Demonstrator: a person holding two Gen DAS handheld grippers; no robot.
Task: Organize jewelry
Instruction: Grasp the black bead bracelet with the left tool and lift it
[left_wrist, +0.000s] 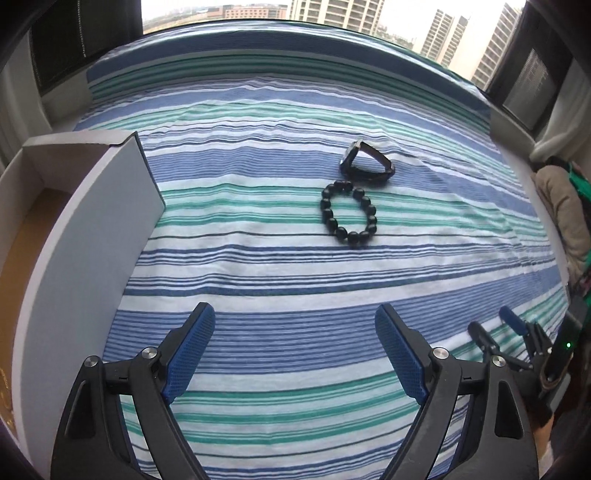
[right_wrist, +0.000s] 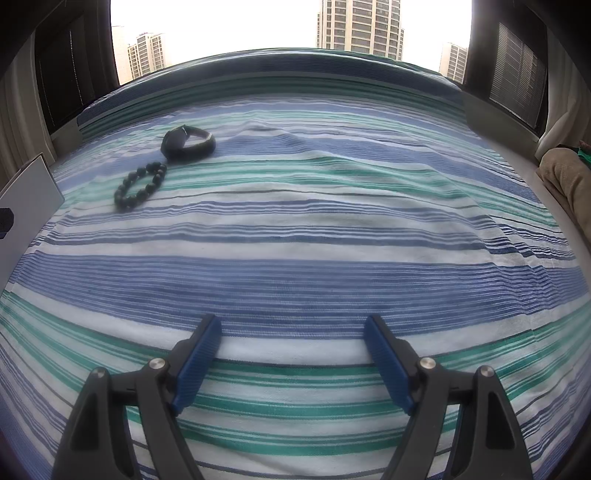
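**2 pieces on the bed, both jaws apart and empty**

The beaded bracelet (left_wrist: 349, 216) lies flat on the striped bedspread (left_wrist: 280, 280), right of centre in the left wrist view, with the watch (left_wrist: 365, 162) just beyond it toward the upper part of the frame, the 2 all but touching. The open grey box (left_wrist: 96, 236) stands along the left edge of that view, its brown floor showing. In the right wrist view both pieces sit in the upper left.

The left gripper (left_wrist: 295, 339) has its jaws spread wide with nothing between them, only bedspread. The right gripper (right_wrist: 291, 350) is likewise apart and empty, over bare stripes low in its own frame.

The step in hand looks like a reach for the bracelet, the nearer piece. It would go best by straddling 1 side of the bead ring so the pads close across beads, not cloth, and by coming from the near side, clear of the watch. The soft bedspread may bunch up, so a light descent is wise.
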